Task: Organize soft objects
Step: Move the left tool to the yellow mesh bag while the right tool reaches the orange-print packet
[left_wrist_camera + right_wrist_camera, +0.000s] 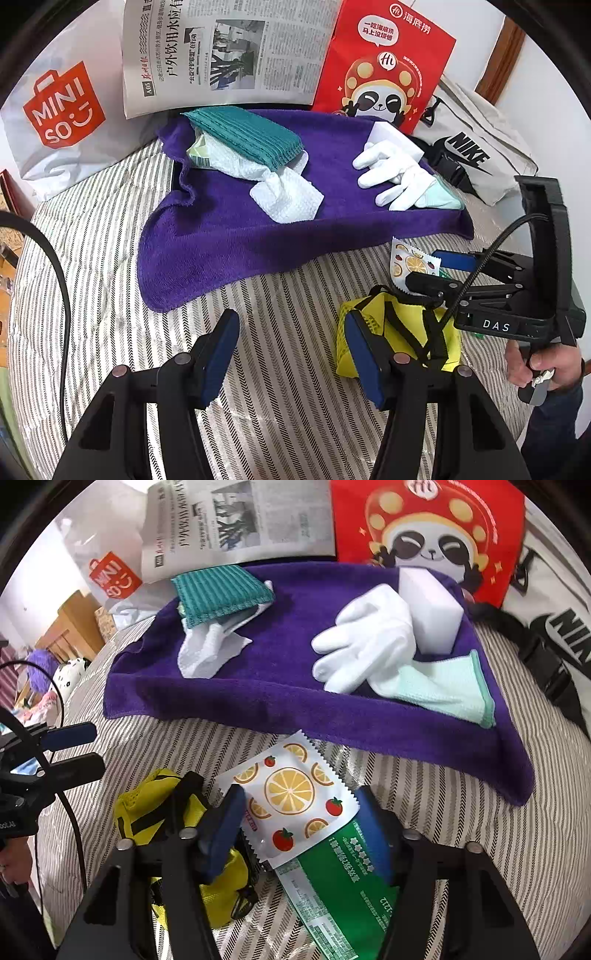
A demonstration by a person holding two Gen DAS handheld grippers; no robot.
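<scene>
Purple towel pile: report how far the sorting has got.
Already on the purple towel: teal cloth, white tissue, white glove, white sponge block and mint cloth. In hand: the right gripper straddles the fruit-print packet, not visibly clamped; the left gripper is open and empty. Left on the striped bedding: that packet, the green packet and the yellow pouch.

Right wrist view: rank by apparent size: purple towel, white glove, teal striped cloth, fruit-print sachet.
1. purple towel, clearly largest.
2. white glove.
3. Fruit-print sachet and teal striped cloth look alike; the sachet is nearer the camera, so no ranking between them.
</scene>
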